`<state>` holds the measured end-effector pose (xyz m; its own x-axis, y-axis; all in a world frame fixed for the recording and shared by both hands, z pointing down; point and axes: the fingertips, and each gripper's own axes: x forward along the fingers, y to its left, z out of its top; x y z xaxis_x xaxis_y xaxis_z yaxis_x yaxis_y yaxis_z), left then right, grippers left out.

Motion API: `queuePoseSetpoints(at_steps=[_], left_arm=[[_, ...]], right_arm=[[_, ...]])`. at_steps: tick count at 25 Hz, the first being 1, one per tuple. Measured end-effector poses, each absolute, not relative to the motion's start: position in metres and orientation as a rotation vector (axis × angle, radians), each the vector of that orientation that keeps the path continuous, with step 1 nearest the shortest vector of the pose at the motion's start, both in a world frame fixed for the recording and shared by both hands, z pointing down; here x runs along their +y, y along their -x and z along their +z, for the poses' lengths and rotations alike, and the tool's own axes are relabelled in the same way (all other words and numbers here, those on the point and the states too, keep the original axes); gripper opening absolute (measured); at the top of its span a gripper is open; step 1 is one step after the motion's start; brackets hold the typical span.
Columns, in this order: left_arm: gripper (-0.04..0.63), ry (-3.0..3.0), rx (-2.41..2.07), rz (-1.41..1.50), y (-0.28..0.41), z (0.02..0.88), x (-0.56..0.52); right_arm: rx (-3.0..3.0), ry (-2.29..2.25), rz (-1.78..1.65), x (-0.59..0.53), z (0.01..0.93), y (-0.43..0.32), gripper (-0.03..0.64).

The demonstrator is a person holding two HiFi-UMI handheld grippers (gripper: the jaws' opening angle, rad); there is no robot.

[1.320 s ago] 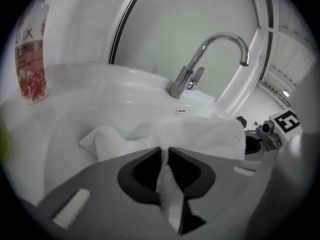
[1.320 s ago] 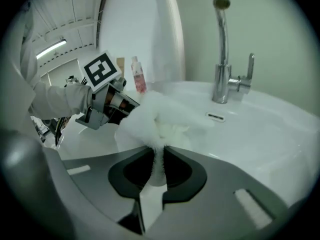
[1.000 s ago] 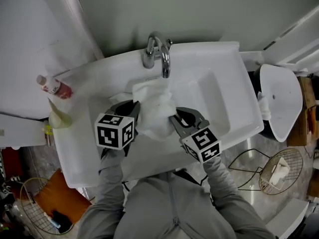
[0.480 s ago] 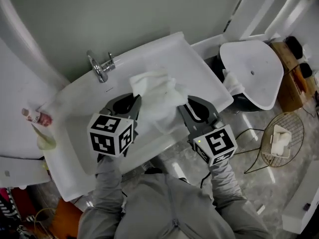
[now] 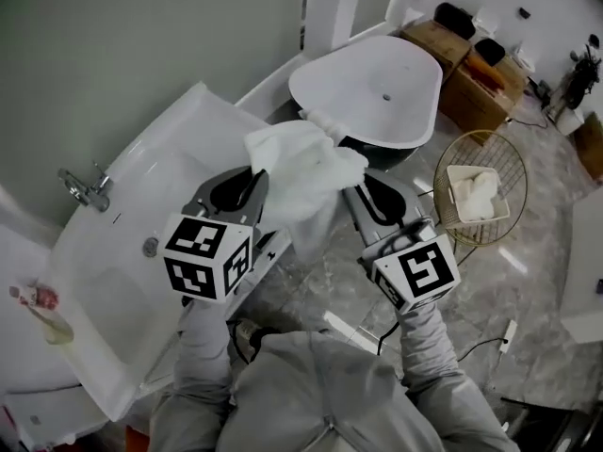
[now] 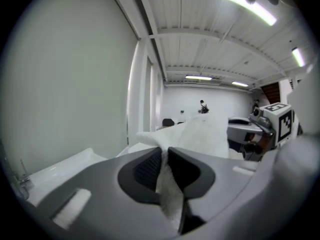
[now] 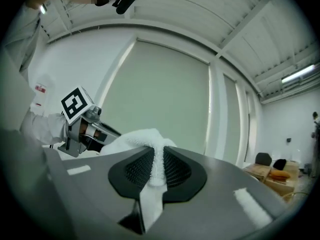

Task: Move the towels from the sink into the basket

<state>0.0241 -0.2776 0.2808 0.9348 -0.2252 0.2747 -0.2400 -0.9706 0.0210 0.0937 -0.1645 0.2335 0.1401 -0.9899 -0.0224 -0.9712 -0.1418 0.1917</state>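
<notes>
Head view: both sleeved arms reach forward, left gripper (image 5: 256, 179) and right gripper (image 5: 356, 188) holding the towel (image 5: 306, 172) up between them at twelve o'clock. The sink (image 5: 141, 215) is at nine and the basket (image 5: 436, 192) at three, on the marbled floor (image 5: 528, 281).
Left gripper view: jaws pinch the towel (image 6: 167, 189).
Right gripper view: jaws clamp the towel (image 7: 156, 161), grey wall (image 7: 165, 84) behind.

Two towels: one held towel (image 5: 303, 168) at centre, one folded towel (image 5: 474, 194) inside the wire basket (image 5: 504, 163) at 3 o'clock. One basket only. Two grippers: left gripper (image 5: 254, 179), right gripper (image 5: 361, 194). One sink (image 5: 179, 149) at 9 o'clock, with one faucet (image 5: 83, 188). One bottle (image 5: 33, 298) at 8 o'clock. One oval white basin (image 5: 377, 83) at 12 o'clock. Two cardboard boxes (image 5: 476, 88) at 1 o'clock.
</notes>
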Motion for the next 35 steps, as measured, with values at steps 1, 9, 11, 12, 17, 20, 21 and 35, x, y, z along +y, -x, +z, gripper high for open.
queuePoseSetpoints(at_steps=[1, 9, 11, 12, 17, 20, 21, 35], left_arm=[[0.1, -3.049, -0.31, 0.421, -0.041, 0.28, -0.26], [0.1, -3.088, 0.162, 0.471, -0.151, 0.291, -0.125], [0.1, -3.091, 0.293, 0.485, -0.176, 0.292, -0.092], [0.1, -3.092, 0.356, 0.491, -0.187, 0.293, -0.075], [0.1, -3.077, 0.608, 0.511, -0.239, 0.299, -0.007], [0.1, -3.058, 0.738, 0.523, -0.267, 0.305, 0.027], [0.1, -3.051, 0.777, 0.529, -0.277, 0.307, 0.037], [0.1, -2.97, 1.113, 0.535, -0.443, 0.322, 0.082]], right_arm=[[-1.923, -2.304, -0.213, -0.145, 0.232, -0.106, 0.043], [-1.531, -2.547, -0.144, 0.003, 0.24, -0.179, 0.043], [-1.424, -2.605, -0.107, 0.039, 0.244, -0.192, 0.043], [-1.37, -2.636, -0.099, 0.056, 0.245, -0.199, 0.043], [-1.139, -2.76, -0.091, 0.127, 0.251, -0.231, 0.043], [-1.025, -2.807, -0.051, 0.16, 0.26, -0.249, 0.043], [-0.99, -2.818, -0.039, 0.169, 0.261, -0.256, 0.043], [-0.668, -2.898, 0.007, 0.208, 0.276, -0.397, 0.043]])
